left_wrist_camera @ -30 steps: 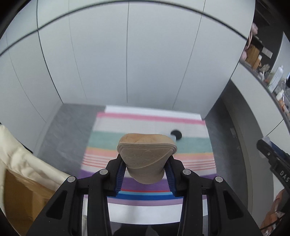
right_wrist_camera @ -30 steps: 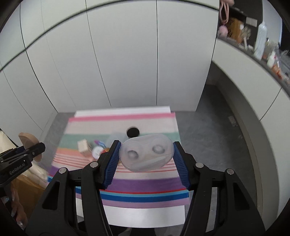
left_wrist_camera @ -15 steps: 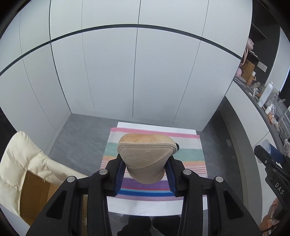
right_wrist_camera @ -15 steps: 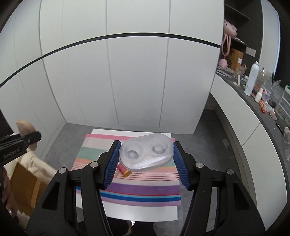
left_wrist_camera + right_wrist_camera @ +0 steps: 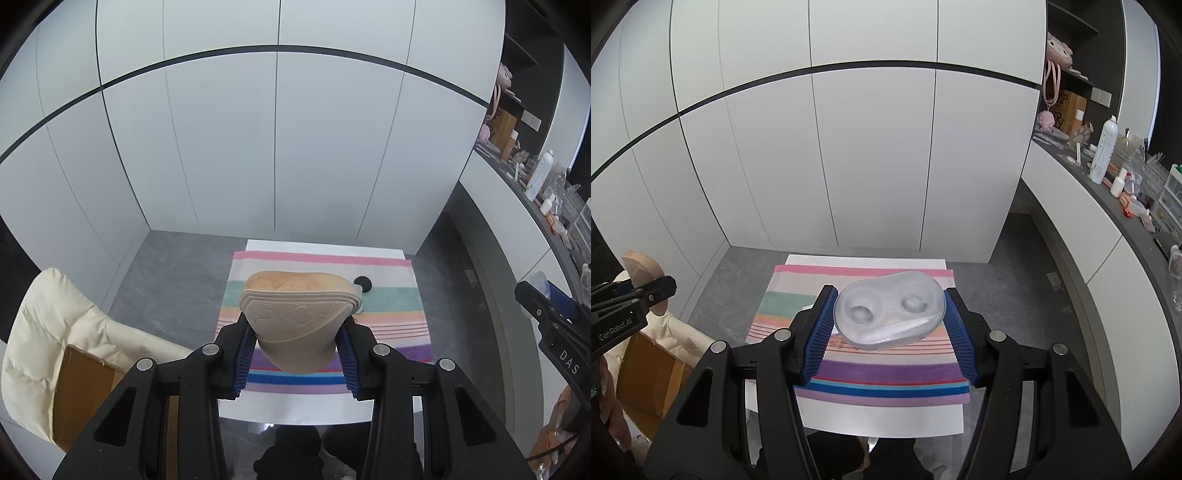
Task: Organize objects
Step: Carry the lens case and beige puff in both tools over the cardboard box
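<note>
We cannot see most of the striped cloth (image 5: 388, 295) in the left wrist view, because the tan pad (image 5: 299, 321) held up in front hides its middle and half covers a small black round object (image 5: 364, 283). In the right wrist view the clear plastic case (image 5: 890, 310) hides that part of the cloth (image 5: 879, 373), and a small orange item (image 5: 837, 343) peeks out beneath it, too covered to identify. The shelf clutter (image 5: 1126, 184) is too small to tell apart.

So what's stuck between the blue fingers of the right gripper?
A clear plastic case, pinched between the right gripper's pads, shown in the right wrist view.
</note>
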The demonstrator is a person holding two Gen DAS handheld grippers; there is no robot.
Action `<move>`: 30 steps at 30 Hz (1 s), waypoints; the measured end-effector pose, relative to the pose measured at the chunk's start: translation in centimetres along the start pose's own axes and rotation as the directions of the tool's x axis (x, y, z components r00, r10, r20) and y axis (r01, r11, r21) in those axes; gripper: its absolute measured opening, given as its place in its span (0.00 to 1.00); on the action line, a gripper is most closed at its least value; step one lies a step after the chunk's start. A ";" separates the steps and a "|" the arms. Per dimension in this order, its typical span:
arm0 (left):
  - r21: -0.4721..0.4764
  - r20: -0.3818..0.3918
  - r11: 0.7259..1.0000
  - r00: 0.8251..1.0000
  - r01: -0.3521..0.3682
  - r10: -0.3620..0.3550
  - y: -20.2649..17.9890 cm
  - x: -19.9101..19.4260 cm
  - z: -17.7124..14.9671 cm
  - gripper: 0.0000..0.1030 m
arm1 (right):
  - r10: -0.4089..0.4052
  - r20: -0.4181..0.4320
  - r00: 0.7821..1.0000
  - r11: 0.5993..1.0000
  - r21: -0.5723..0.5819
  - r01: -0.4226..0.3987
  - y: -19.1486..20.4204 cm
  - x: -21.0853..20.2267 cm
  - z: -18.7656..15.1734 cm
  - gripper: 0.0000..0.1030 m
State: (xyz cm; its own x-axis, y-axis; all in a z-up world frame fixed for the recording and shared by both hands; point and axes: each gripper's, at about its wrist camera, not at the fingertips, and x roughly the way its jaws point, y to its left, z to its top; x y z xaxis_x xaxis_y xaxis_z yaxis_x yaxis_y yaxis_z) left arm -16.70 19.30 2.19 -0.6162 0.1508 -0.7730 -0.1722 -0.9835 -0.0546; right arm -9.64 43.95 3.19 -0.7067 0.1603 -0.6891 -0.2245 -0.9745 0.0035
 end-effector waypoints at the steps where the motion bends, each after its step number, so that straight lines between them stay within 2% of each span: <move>1: -0.001 0.002 1.000 1.000 -0.003 0.003 0.1 -0.3 -0.3 0.40 | -0.001 -0.003 1.000 1.000 0.005 0.001 0.0 -0.1 -0.3 0.58; 6: 0.007 0.009 1.000 1.000 -0.030 0.030 1.2 -1.9 -3.5 0.40 | 0.029 -0.019 0.999 0.999 0.040 -0.029 -0.4 -1.3 -3.2 0.59; 11: 0.034 -0.011 0.999 1.000 -0.011 0.011 1.9 -3.1 -7.3 0.40 | 0.044 -0.038 0.998 0.999 0.031 -0.042 -0.2 -2.3 -6.7 0.58; 15: 0.064 -0.001 0.997 0.999 -0.035 0.035 2.5 -4.2 -10.9 0.40 | 0.050 -0.035 0.998 0.999 0.014 -0.050 0.6 -3.8 -9.7 0.59; 22: 0.039 -0.058 0.999 0.998 0.005 -0.003 4.4 -4.2 -17.2 0.40 | 0.149 -0.092 0.985 0.989 0.040 -0.145 1.7 -5.7 -16.0 0.59; 26: 0.010 -0.076 1.000 0.997 -0.012 0.012 6.1 -4.0 -19.3 0.40 | 0.127 -0.108 0.986 0.992 0.038 -0.124 2.2 -6.3 -18.9 0.59; 30: 0.008 -0.050 0.998 0.997 -0.056 0.056 7.3 -4.1 -20.0 0.40 | 0.143 -0.148 0.979 0.990 0.035 -0.139 2.9 -6.3 -20.7 0.59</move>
State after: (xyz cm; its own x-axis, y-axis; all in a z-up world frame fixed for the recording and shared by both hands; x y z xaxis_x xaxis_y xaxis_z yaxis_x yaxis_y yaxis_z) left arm -0.05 9.55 -7.67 -0.5853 0.0900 -0.8058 -0.1436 -0.9896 -0.0062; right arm 8.04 36.86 -7.44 -0.6247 -0.0056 -0.7808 -0.1468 -0.9813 0.1245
